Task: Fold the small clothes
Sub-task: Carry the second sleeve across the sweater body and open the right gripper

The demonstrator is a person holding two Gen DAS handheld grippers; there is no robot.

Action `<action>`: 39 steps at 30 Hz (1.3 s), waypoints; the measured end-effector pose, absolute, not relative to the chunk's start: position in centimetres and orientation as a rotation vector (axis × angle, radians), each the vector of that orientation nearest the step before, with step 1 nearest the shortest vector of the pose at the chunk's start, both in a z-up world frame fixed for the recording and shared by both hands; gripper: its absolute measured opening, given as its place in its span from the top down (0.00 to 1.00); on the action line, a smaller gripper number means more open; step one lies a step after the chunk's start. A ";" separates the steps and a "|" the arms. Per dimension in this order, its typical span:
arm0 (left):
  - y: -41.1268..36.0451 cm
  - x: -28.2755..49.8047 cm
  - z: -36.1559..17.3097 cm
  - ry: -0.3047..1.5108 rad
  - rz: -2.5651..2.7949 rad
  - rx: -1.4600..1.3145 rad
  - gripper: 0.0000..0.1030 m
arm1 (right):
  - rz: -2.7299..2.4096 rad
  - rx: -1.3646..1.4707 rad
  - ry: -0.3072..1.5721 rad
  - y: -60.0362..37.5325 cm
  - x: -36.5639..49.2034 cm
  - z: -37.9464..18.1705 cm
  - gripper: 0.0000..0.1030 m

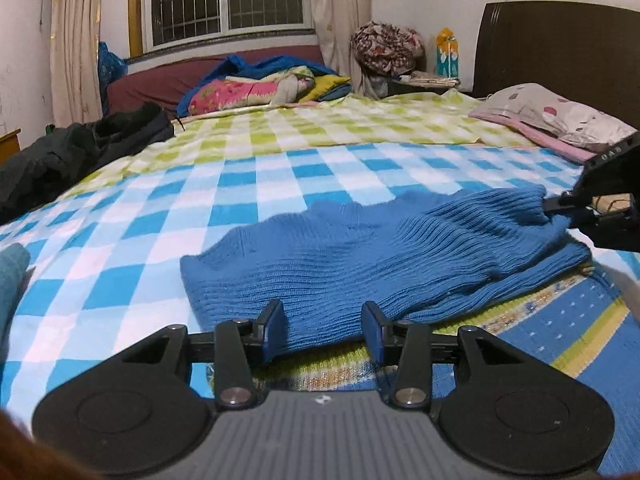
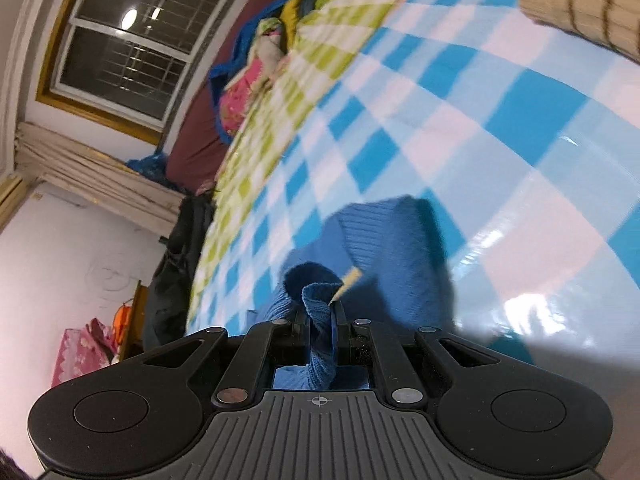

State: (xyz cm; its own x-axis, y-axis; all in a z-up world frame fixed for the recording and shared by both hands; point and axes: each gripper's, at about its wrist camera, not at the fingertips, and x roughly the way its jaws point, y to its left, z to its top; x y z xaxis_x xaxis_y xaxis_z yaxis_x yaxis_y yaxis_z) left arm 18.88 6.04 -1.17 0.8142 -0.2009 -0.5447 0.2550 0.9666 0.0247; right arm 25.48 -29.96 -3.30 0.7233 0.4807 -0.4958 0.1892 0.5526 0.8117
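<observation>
A small blue knit sweater [image 1: 360, 264] lies on the blue-and-white checked bed sheet [image 1: 168, 240]. My left gripper [image 1: 325, 326] is open, its two pads either side of the sweater's near hem, low over the bed. My right gripper [image 2: 321, 320] is shut on a bunched fold of the blue sweater [image 2: 320, 300] and holds it lifted; a small pale label sticks out by the pad. In the left wrist view the right gripper [image 1: 560, 206] holds the sweater's far right end, folded over the body.
A striped blue, green and yellow mat [image 1: 560, 328] lies under the sweater. Dark clothes [image 1: 72, 156] sit at the bed's left edge. Pillows [image 1: 560, 116] and the headboard [image 1: 560, 48] are far right. A pile of bright bedding [image 1: 260, 88] lies at the back. A beige striped garment [image 2: 580, 0] lies beyond.
</observation>
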 end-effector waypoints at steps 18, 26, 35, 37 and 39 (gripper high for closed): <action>5.6 18.9 -0.7 0.578 -0.246 0.131 0.52 | 0.181 0.756 0.818 -29.0 25.0 -1.8 0.85; 6.4 18.4 0.0 0.557 -0.233 0.124 0.52 | 0.199 0.765 0.812 -29.0 25.4 -2.2 0.80; 6.7 18.9 0.2 0.551 -0.215 0.085 0.51 | 0.204 0.678 0.788 -27.9 25.8 -1.0 0.92; 6.5 18.7 0.4 0.535 -0.222 0.087 0.51 | 0.178 0.672 0.744 -28.8 25.1 -0.4 0.92; 6.3 19.0 0.2 0.540 -0.222 0.092 0.50 | 0.156 0.696 0.725 -29.7 24.9 -0.3 0.92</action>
